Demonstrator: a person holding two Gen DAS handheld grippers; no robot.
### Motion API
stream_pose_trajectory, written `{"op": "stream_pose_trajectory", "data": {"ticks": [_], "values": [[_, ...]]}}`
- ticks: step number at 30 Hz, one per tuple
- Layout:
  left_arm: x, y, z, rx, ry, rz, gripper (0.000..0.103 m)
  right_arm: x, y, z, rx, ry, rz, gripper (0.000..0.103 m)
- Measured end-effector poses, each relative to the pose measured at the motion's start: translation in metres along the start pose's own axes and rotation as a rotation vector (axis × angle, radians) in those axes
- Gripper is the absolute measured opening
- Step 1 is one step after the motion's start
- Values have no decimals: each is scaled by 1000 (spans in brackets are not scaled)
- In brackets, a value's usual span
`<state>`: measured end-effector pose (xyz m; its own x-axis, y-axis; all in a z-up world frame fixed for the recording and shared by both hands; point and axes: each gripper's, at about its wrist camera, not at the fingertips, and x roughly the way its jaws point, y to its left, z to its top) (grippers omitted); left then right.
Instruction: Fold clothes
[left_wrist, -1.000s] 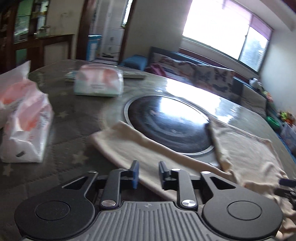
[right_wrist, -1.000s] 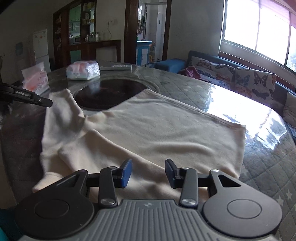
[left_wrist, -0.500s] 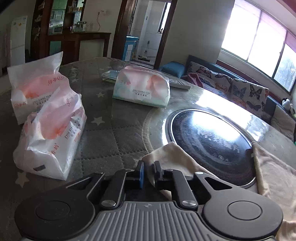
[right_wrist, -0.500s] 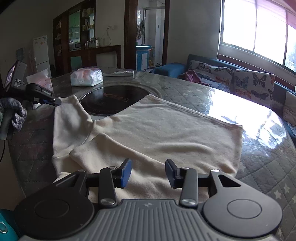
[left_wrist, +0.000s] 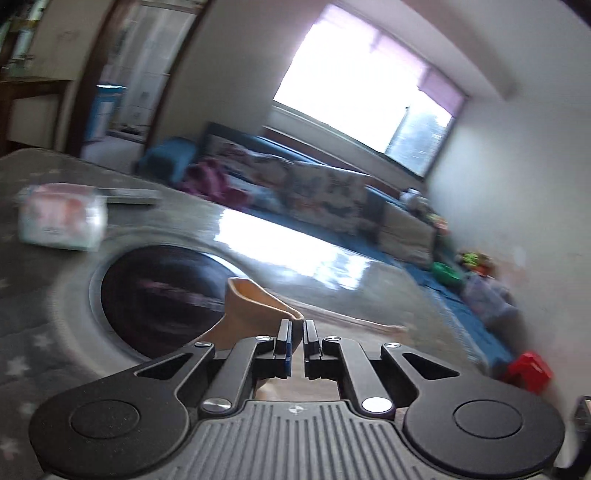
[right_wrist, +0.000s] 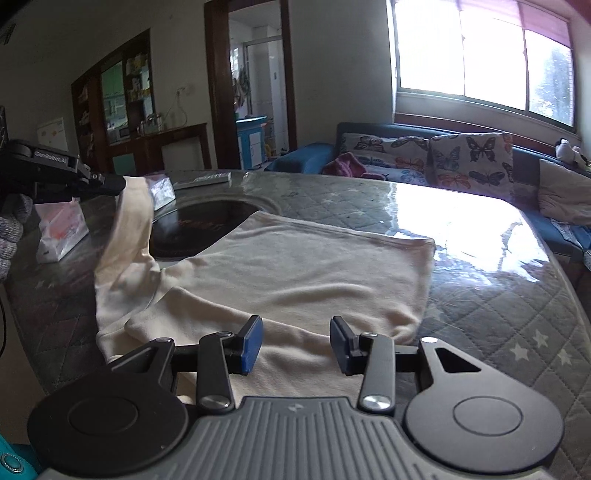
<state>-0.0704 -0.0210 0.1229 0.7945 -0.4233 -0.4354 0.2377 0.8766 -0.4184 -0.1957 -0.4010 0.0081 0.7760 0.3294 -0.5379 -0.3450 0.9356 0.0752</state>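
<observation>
A cream long-sleeved top (right_wrist: 295, 269) lies spread on the round quilted table (right_wrist: 498, 314). My left gripper (left_wrist: 295, 326) is shut on the end of its left sleeve (left_wrist: 255, 302) and holds it lifted above the table. In the right wrist view the left gripper (right_wrist: 110, 184) shows at the far left with the sleeve (right_wrist: 129, 221) hanging from it in a strip. My right gripper (right_wrist: 295, 343) is open and empty, just above the near part of the top.
A dark round glass inset (right_wrist: 199, 225) lies in the table's middle, partly under the top. Tissue packs (right_wrist: 59, 229) sit at the left, another pack (left_wrist: 61, 218) and a flat remote (right_wrist: 203, 180) at the far side. A sofa (right_wrist: 461, 162) stands beyond.
My left gripper closed on the sleeve end and lifted it off the table, swinging right; its view is blurred. My right gripper stayed open and nearly still.
</observation>
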Motion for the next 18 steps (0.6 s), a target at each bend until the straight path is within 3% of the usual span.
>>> {"op": "stream_pose_trajectory", "data": {"ticks": [5, 11, 15, 18], "values": [[24, -61, -11, 51, 65, -185, 6, -15, -19, -9, 65, -24, -41, 40], [57, -104, -38, 97, 184, -316, 6, -29, -37, -20, 116, -24, -85, 40], [60, -95, -52, 180, 218, -263, 7, -29, -34, -18, 106, -11, -53, 40], [53, -68, -55, 219, 209, -160, 8, -19, -22, -13, 71, 13, 9, 40]]}}
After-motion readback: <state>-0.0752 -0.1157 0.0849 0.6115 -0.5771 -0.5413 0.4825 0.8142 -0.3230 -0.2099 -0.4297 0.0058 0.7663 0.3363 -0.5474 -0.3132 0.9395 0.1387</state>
